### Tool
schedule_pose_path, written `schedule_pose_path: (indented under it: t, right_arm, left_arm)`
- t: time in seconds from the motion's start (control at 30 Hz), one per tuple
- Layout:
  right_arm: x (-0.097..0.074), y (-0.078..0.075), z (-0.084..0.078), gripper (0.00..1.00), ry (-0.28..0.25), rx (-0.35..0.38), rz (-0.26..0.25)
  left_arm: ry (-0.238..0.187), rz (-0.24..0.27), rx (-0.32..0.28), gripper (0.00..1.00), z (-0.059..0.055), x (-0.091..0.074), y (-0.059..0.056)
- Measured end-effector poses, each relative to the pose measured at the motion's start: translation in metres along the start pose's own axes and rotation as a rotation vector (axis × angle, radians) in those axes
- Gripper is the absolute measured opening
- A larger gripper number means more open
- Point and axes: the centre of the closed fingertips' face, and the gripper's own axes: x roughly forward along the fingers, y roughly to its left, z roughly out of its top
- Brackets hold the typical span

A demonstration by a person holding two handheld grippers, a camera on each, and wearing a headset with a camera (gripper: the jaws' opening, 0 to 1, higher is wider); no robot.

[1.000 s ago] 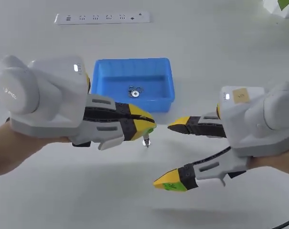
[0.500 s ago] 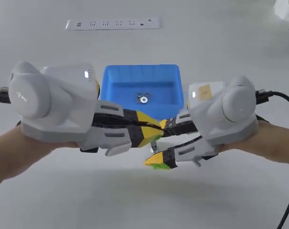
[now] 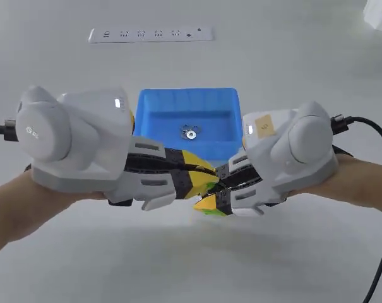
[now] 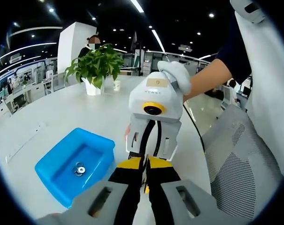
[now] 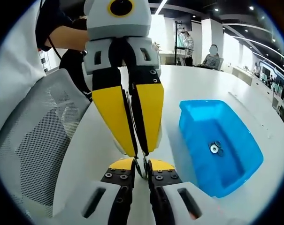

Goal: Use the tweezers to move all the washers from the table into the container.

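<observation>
Left gripper (image 3: 204, 180) and right gripper (image 5: 142, 168) tight on tweezers (image 5: 142, 164); washers (image 3: 191, 132) in container (image 3: 184, 94)

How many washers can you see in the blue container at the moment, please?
3, I think: the washers lie clustered and touching, mid-floor in the blue container, one bright and two darker. Their overlap may hide more.

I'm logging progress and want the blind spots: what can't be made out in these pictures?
Washers in the blue container: too small and overlapped to count, every view.
Tweezers: a thin metal sliver in the right gripper view; the jaws cover the rest.
Table beneath the left gripper and right gripper, head view: their bodies hide any washers left there.
Right gripper's hold on the tweezers: gap too narrow to judge.
</observation>
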Motion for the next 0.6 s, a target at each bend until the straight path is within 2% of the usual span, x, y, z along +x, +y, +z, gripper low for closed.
schedule_pose_path:
  t: [0.47, 0.6]
  right_arm:
    - [0.0000, 0.0007, 0.0018, 0.10, -0.017, 0.007, -0.004]
    - [-0.0001, -0.0007, 0.0055, 0.09, -0.030, 0.012, -0.009]
  left_arm:
    - [0.006, 0.015, -0.009, 0.07, 0.0008, 0.0002, 0.0032]
    - [-0.006, 0.018, -0.021, 0.07, 0.0031, -0.0023, 0.0050]
